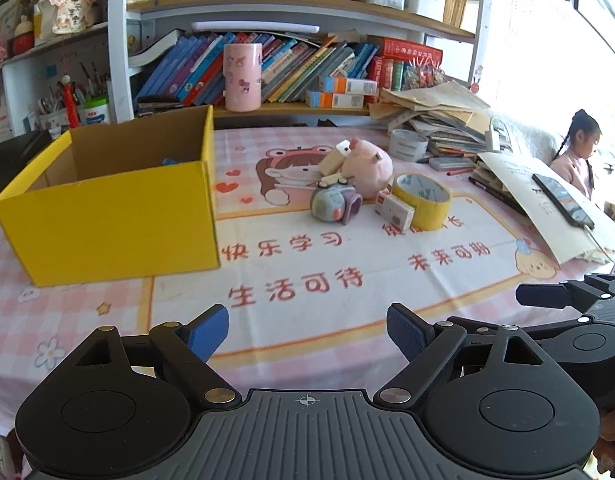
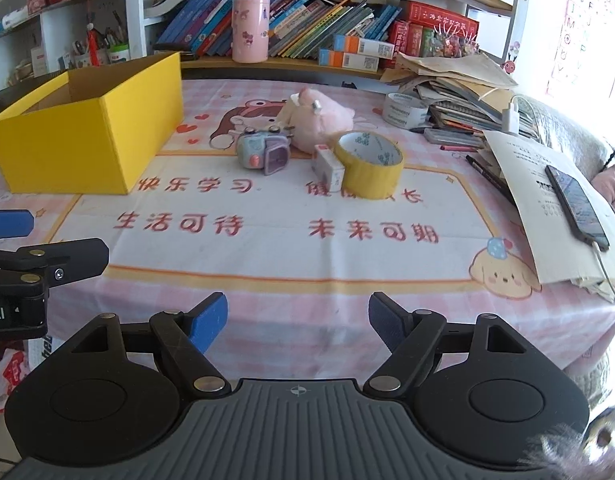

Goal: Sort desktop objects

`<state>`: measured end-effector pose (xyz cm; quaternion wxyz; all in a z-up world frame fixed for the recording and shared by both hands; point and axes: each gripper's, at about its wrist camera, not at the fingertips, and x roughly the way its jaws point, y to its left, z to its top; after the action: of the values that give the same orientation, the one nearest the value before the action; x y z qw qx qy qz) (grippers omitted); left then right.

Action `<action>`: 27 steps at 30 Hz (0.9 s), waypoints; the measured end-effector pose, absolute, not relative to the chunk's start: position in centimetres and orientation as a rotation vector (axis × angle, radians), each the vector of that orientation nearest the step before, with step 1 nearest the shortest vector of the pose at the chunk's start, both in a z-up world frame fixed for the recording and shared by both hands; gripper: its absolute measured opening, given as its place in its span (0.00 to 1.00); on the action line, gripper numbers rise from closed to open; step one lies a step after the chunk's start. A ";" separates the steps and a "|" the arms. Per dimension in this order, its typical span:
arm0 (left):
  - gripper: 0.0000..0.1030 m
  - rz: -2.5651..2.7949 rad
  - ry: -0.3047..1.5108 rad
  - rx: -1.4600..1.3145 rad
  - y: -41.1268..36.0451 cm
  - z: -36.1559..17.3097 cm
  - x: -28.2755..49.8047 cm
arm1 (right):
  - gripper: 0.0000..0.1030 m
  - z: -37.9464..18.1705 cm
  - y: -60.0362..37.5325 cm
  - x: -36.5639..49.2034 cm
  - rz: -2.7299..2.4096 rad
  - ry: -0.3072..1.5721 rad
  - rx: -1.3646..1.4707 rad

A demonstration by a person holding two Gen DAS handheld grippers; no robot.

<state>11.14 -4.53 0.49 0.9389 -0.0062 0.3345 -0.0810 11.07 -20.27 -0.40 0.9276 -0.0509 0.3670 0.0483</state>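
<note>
One small heap of loose things sits mid-counter: one pink plush toy [image 1: 367, 166], one grey-blue toy camera [image 1: 334, 203] touching its front, one small white carton [image 1: 394, 211] and one yellow tape roll [image 1: 422, 200] leaning against that carton. A pale block [image 1: 334, 160] rests on the plush; its printing is too small to read. One yellow box [image 1: 107, 216], open-topped, stands well apart to the left of the heap, with a bit of something blue showing inside.

The mat [image 1: 347, 280] over the counter carries red writing in four groups: 快乐学习, 生活可待, 未来可期, and one partly covered by the tape.

Farther back, one white tape roll [image 2: 403, 109] lies beside a stack of papers [image 2: 455, 84], and one phone [image 2: 575, 204] lies on a sheet at the right. One pink cup [image 1: 242, 78] stands on the shelf before the books, next to two orange-and-blue cartons [image 1: 341, 92].

The left hand-held gripper [image 1: 307, 332] has its jaws wide apart, nothing between them. The right hand-held gripper [image 2: 297, 320] is empty too, its jaws opening. Both hover over the near edge of the counter.
</note>
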 end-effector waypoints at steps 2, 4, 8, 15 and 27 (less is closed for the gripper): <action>0.86 -0.165 0.686 -0.015 -5.3 0.5 11.9 | 0.75 -0.3 -21.0 11.9 0.101 0.750 -0.108; 0.86 -0.170 0.687 -0.011 -6.2 0.5 12.8 | 0.75 -0.2 -21.8 12.7 0.098 0.744 -0.109; 0.86 -0.171 0.678 0.001 -7.9 0.6 14.2 | 0.75 0.0 -23.7 14.5 0.099 0.745 -0.101; 0.86 -0.123 0.678 -0.002 -9.8 0.8 16.2 | 0.75 -0.2 -25.9 17.4 0.140 0.749 -0.101; 0.86 -0.070 0.699 0.004 -11.2 0.4 20.4 | 0.77 -0.6 -28.5 22.1 0.177 0.756 -0.067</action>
<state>20.42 -11.23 0.39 0.9390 0.0021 0.3422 -0.0341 22.12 -28.52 -0.61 0.9251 -0.0325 0.3683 0.0862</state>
